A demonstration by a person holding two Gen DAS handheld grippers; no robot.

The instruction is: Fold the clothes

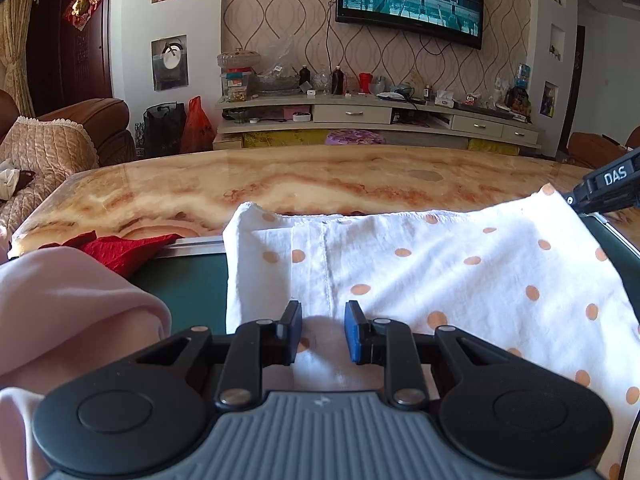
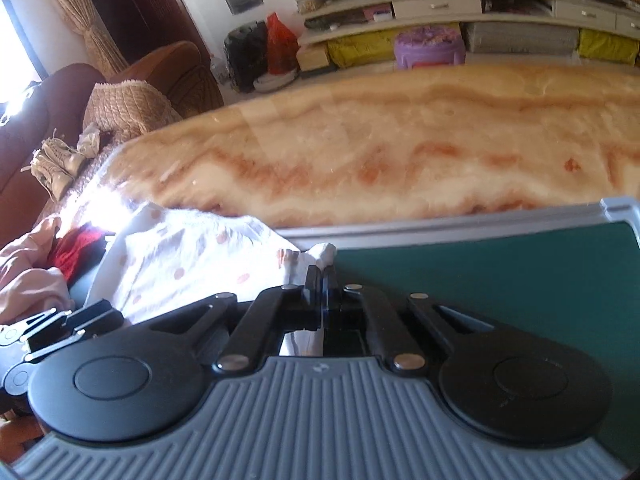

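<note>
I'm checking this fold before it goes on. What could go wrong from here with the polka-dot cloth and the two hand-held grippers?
1. The right hand-held gripper is shut on only a small tuft at the corner of the polka-dot cloth; a pull might slip it free.
2. The left hand-held gripper stands open over the near edge, so that side is unheld and may drag or bunch.
3. The pink garment and red garment lie close on the left; the fold could catch them.
</note>
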